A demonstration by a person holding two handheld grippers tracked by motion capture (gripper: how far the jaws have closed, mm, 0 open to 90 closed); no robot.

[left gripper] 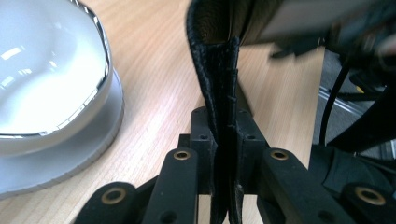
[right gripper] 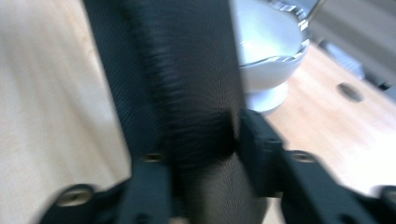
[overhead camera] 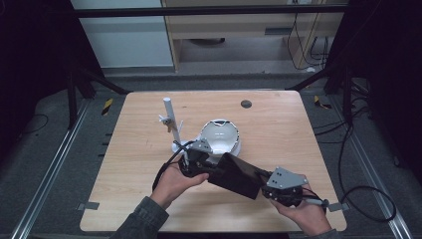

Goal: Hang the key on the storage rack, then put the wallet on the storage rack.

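A black leather pouch hangs tilted above the table between my two grippers. My left gripper is shut on one edge of the black leather pouch, its seam pinched between the pads. At the pouch's other end is my right gripper. In the blurred right gripper view the pouch fills the space between the jaws and one pad lies against its side. Whether the pads press on it I cannot tell.
A white bowl-shaped appliance with a chrome rim stands on the wooden table just behind the left gripper. A white post with clips rises to its left. A dark round grommet sits near the far edge.
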